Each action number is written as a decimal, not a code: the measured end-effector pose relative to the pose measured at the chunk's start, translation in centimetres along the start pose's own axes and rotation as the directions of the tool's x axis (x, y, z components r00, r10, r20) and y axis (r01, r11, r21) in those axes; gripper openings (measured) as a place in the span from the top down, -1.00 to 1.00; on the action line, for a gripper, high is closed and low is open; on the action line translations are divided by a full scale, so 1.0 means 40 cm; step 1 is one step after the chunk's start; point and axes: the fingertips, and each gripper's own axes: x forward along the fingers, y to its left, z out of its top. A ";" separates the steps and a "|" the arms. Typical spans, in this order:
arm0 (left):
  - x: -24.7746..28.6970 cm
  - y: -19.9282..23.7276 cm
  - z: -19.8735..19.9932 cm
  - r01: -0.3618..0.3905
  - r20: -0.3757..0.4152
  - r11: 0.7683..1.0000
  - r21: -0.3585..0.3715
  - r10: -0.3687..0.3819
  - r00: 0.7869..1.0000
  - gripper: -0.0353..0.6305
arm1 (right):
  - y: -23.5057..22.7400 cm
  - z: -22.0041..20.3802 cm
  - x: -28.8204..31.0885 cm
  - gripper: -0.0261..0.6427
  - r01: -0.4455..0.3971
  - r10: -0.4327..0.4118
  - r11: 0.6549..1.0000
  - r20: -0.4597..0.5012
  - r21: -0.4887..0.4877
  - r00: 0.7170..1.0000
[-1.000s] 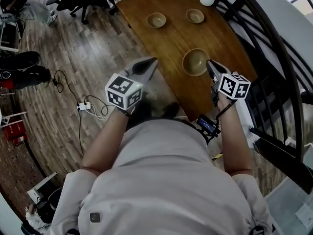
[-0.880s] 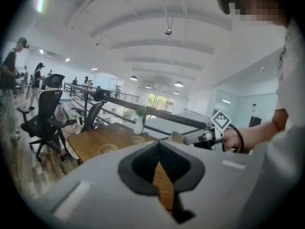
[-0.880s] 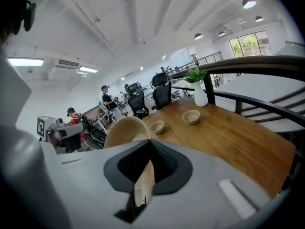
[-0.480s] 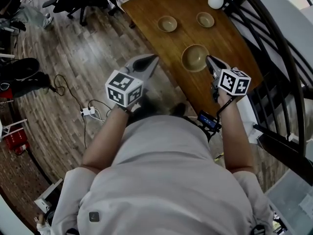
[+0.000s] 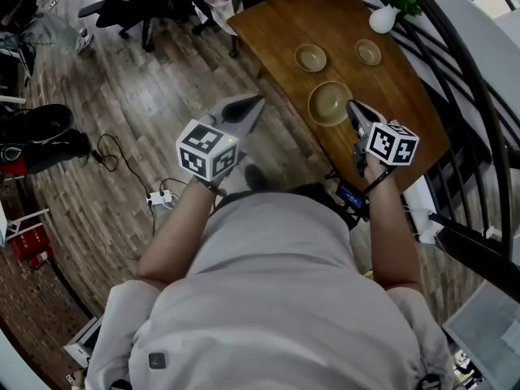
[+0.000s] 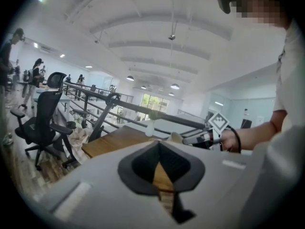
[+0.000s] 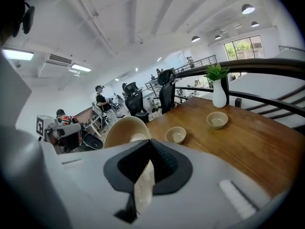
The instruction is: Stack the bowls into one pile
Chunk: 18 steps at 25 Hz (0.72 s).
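Bowls, three, all tan and round, look like glazed ceramic; the material is not certain.

The large tan bowl (image 5: 328,102) is at the near end of the brown wooden desk (image 5: 268,23). The right gripper (image 5: 355,114) pinches its rim on the person's side, jaws pressed almost together on the thin wall. I cannot tell whether its base rests on the wood or hangs clear.

One small tan bowl (image 5: 310,57) and a second small tan bowl (image 5: 368,52) stand further along the desk. They are apart from each other, upright and empty, and the second is near a white vase with a green sprig (image 5: 382,19).

The left gripper (image 5: 246,106) is over the plank floor (image 5: 122,80) beside the desk, jaws together with nothing between them.

Handling, as a judgement:
- **Feel:** stiff and hard, with some weight in the large one, and probably a slick glaze.
- **One-sided pinch:** it will likely let the bowl tip and swing.
- **Risk:** a chip or crack if a bowl is dropped or knocked on another.
- **Best hold:** the rim, one jaw inside and one outside.
- **Stacking:** the large bowl suits the bottom of the pile, with the small ones nested inside.

Hard to see:
- The pinched stretch of rim is under the gripper.
- All the bowl undersides are hidden.
- The desk's near corner is behind the person's forearm.
- The left gripper view gives only a sliver of the desk past its own jaws.
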 end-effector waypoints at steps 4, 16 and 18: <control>-0.048 0.071 0.007 -0.013 0.007 1.000 -0.013 0.013 1.000 0.88 | 0.050 0.012 0.059 0.88 -0.003 0.003 1.000 -0.003 0.004 1.000; -0.058 0.171 0.021 -0.046 -0.021 0.999 0.002 0.046 0.999 0.88 | 0.068 0.077 0.178 0.88 -0.050 0.050 0.999 -0.005 0.011 0.999; -0.029 0.203 0.041 -0.048 -0.030 0.999 0.015 0.049 0.998 0.88 | 0.048 0.106 0.213 0.88 -0.057 0.057 0.998 0.001 0.019 0.998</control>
